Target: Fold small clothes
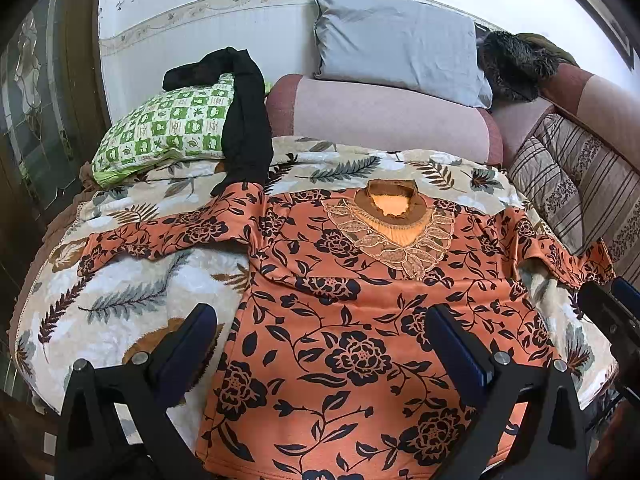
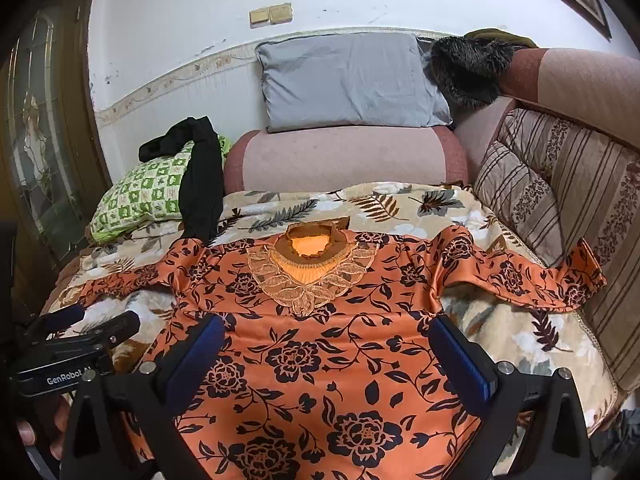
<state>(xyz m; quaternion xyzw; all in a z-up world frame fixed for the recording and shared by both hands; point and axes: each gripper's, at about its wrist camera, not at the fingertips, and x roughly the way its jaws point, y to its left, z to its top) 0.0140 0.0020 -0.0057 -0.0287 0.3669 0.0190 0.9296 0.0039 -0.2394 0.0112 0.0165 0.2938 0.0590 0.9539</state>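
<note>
Both tongs, left (image 1: 320, 344) and right (image 2: 326, 354), hover spread above the orange top (image 1: 340, 320).

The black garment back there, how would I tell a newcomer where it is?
Start at the leaf-print blanket covering the sofa, then look to its far left corner. The black garment hangs over the green checked pillow, the only plain dark cloth there.

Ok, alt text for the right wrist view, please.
An orange floral top lies spread flat, sleeves out, on a leaf-print blanket, framed by the open right gripper. The left gripper shows at the left edge; a grey pillow leans behind.
</note>
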